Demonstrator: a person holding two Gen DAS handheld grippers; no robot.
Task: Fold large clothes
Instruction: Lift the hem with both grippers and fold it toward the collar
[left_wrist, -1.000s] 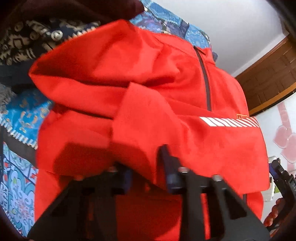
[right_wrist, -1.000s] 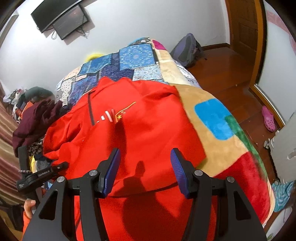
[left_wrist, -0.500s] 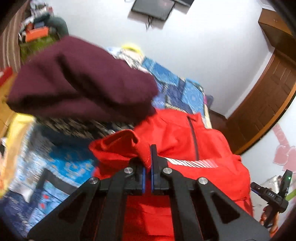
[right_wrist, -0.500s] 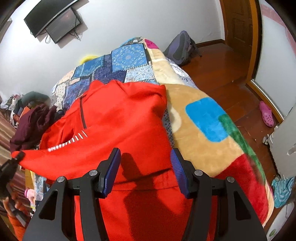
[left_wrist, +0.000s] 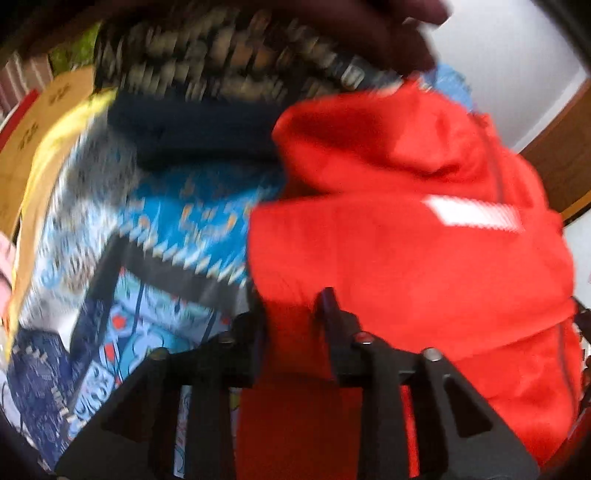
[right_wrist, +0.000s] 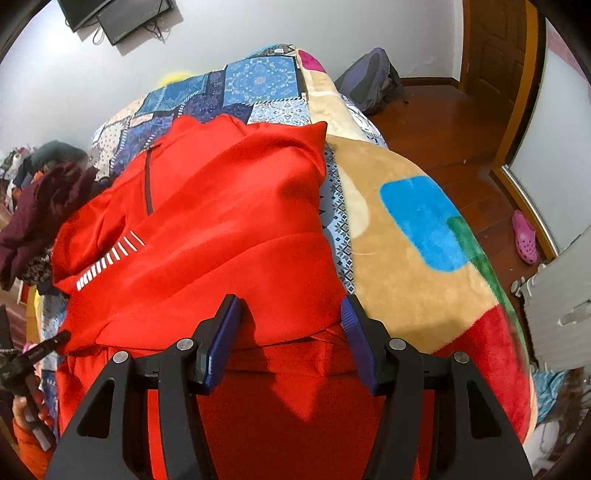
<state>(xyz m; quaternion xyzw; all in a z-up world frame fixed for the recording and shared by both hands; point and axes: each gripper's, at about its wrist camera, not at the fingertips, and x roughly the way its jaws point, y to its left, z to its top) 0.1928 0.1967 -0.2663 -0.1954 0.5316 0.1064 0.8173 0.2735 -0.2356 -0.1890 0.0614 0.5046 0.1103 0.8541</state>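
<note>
Red jacket is lying spread over the patchwork bed. Left hand-held gripper is hovering with fingers apart over the jacket's edge, while the right hand-held gripper is hanging wide apart above its lower part.

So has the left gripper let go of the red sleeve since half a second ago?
Yes. The left gripper was shut on the red jacket; now its fingers stand apart, low beside the bedspread.

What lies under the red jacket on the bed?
Under the red jacket lies a blue patchwork quilt, with a tan blanket beside it. What lies directly beneath the jacket's middle is covered, so it cannot be seen.
</note>
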